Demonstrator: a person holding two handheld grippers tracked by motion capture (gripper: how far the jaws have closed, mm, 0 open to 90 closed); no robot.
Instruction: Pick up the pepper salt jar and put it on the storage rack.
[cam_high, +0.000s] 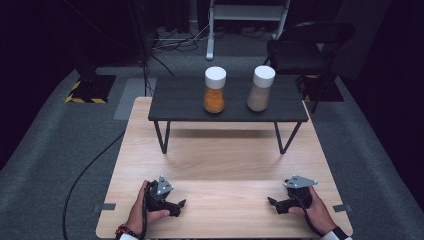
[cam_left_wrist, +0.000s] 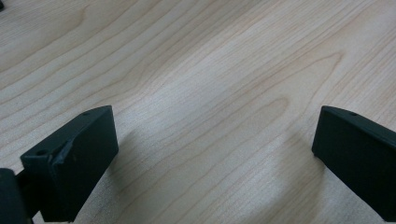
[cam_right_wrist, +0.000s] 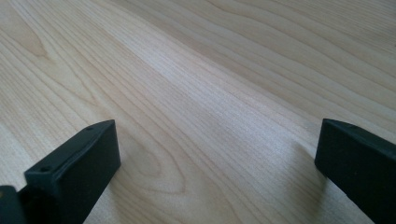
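Two clear jars with white lids stand on a small dark shelf (cam_high: 180, 100) at the far side of the wooden table (cam_high: 220, 165). The left jar (cam_high: 214, 90) holds orange powder, the right jar (cam_high: 260, 89) a beige powder. My left gripper (cam_high: 181, 204) rests on the table near the front left, held by a hand, its jaws pointing right. My right gripper (cam_high: 271, 202) rests near the front right, jaws pointing left. In both gripper views the black jaws stand wide apart over bare wood, left gripper (cam_left_wrist: 215, 135) and right gripper (cam_right_wrist: 217, 140) alike, with nothing between them.
The dark shelf stands on thin black legs (cam_high: 162, 137) above the table's far half. A black cable (cam_high: 85, 175) runs over the grey carpet at the left. A black chair (cam_high: 305, 47) and a white stand (cam_high: 247, 20) are behind the table.
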